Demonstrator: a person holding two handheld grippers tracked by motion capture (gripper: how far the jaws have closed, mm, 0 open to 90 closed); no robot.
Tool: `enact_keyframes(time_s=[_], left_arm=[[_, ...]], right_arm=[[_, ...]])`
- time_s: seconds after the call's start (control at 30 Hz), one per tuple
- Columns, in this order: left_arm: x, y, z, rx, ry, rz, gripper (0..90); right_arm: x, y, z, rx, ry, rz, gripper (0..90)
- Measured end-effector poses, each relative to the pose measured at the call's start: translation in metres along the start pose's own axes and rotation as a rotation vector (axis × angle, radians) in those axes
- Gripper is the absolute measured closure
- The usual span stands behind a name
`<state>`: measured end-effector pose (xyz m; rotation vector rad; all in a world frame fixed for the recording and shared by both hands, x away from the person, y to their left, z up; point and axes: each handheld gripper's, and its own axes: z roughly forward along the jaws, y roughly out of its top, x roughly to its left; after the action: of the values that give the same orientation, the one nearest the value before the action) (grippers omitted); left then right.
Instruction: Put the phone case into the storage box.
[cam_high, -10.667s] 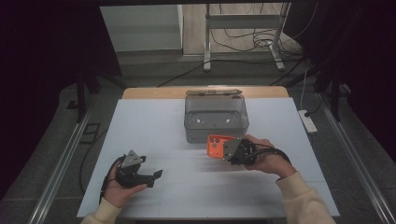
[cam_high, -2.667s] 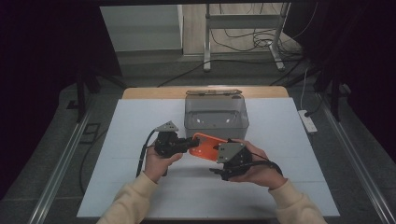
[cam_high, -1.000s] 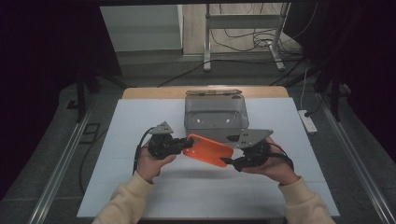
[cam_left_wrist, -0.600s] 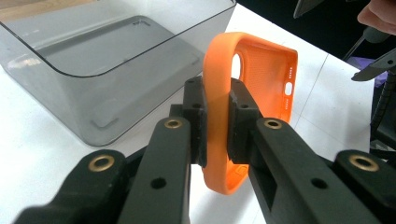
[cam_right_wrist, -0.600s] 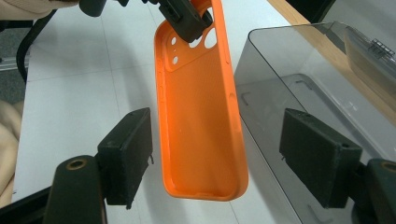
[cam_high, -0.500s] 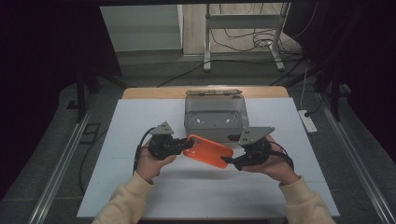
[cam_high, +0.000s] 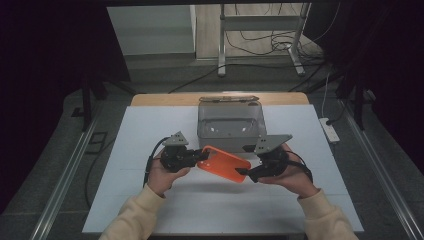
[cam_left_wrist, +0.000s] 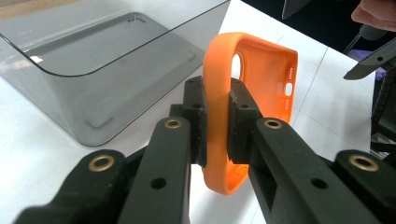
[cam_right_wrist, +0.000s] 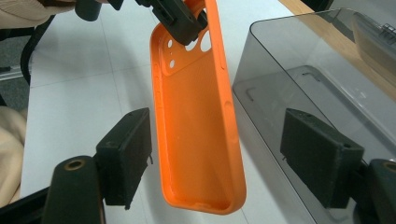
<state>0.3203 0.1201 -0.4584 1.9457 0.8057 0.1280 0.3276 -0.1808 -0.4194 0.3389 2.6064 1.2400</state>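
I have the left gripper (cam_high: 200, 157) clamped on one end of the soft orange silicone phone case (cam_high: 223, 163); in the left gripper view its black pads (cam_left_wrist: 196, 116) pinch the case's thin rounded rim (cam_left_wrist: 218, 116) from both sides. The case hangs in the air above the middle of the white worktop (cam_high: 125, 200), just in front of the smoky translucent plastic box (cam_high: 231, 125), which sits toward the far edge and has rounded corners and a glossy wall. The case's inside is matte and finely grained, with round camera cut-outs (cam_right_wrist: 187, 44) near the held end and a raised lip along its long sides.

My right gripper (cam_high: 243, 172) has its jaws spread wide at the case's other end; in the right gripper view the square black pads (cam_right_wrist: 128, 156) stand clear on either side, touching nothing, with the case's rounded end (cam_right_wrist: 205, 186) between them.
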Motion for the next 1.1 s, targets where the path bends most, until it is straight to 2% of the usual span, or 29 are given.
enact_keyframes(time_s=[0.3,0.63,0.9,1.1], left_arm=[[-0.004,0.000,0.005,0.026,-0.005,0.025,81.2],[-0.008,0.000,0.009,0.044,-0.010,0.044,81.2],[-0.009,0.000,0.010,0.048,-0.011,0.052,81.3],[-0.010,0.000,0.011,0.051,-0.012,0.058,81.3]], right_arm=[[-0.003,-0.001,0.006,0.021,0.025,0.045,27.6],[-0.004,0.000,0.013,0.020,0.056,0.093,29.3],[-0.007,0.001,0.017,0.017,0.059,0.147,30.3],[-0.008,0.000,0.018,0.018,0.064,0.160,33.2]])
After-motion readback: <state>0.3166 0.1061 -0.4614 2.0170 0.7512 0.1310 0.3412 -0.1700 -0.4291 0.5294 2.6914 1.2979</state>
